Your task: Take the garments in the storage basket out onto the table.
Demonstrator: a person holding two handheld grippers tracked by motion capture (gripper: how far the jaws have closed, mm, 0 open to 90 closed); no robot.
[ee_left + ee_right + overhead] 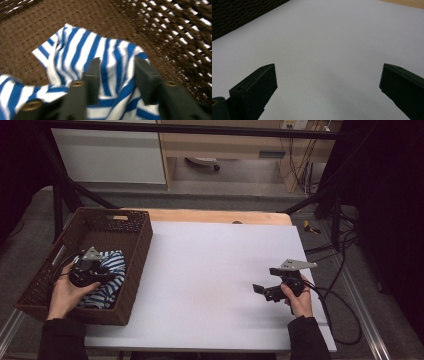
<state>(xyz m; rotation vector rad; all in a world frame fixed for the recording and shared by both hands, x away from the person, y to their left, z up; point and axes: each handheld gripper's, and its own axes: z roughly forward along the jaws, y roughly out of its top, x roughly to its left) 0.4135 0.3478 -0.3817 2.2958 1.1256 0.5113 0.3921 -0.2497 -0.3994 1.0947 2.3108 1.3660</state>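
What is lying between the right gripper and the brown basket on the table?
Nothing: in the high view, only bare white table separates the right gripper from the brown basket.

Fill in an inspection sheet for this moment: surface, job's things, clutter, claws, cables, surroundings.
Surface: white table top, bare in the middle; a strip of wood shows along its far edge.
Job's things: blue-and-white striped cloth lying crumpled inside the brown woven basket at the table's left edge.
Clutter: nothing seen.
Claws: left claw inside the basket, jaws apart with a fold of the cloth between them; whether they touch it cannot be told. Right claw wide open over bare table, holding nothing.
Cables: black cable loops from the right claw off the table's right edge; more cables hang at the far right.
Surroundings: grey floor, black frame bars, wooden cabinet behind.
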